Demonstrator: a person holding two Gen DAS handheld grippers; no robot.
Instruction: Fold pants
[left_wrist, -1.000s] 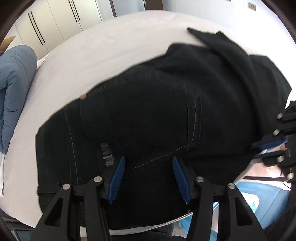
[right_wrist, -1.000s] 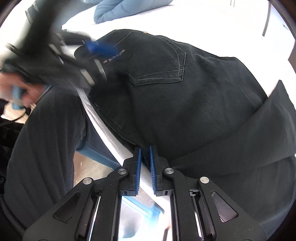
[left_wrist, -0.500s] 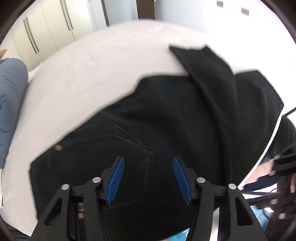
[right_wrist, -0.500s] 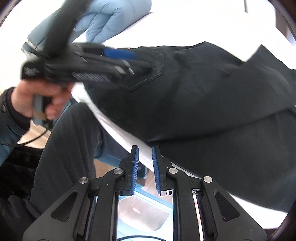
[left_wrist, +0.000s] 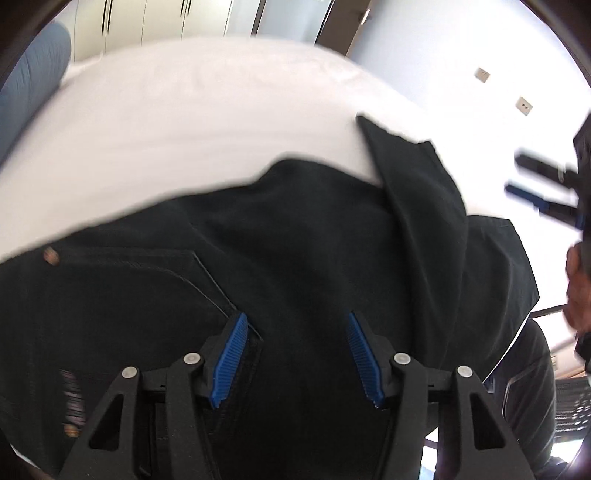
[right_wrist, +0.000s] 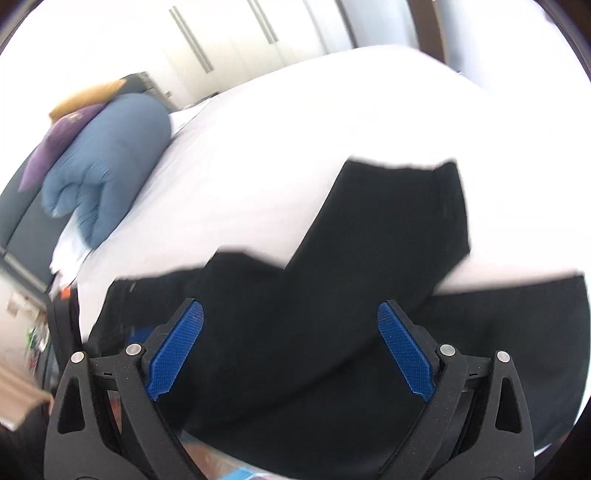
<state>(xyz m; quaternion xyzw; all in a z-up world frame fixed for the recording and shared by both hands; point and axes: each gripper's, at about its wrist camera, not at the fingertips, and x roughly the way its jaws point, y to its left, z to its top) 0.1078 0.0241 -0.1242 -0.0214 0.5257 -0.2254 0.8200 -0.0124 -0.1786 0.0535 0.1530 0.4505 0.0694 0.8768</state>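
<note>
Black pants lie folded on a white bed, near its front edge, with one leg end flapped toward the far side. My left gripper is open and empty, low over the seat and back pocket area. My right gripper is open wide and empty over the leg part of the pants. The right gripper also shows blurred at the right edge of the left wrist view.
A blue rolled duvet with purple and orange cushions lies at the bed's left end. White wardrobe doors stand behind the bed. The person's dark-clothed legs are at the bed's front edge.
My right gripper has opened from shut and swung from below the bed edge up over the pants. My left gripper stayed open and moved forward along the pants.
</note>
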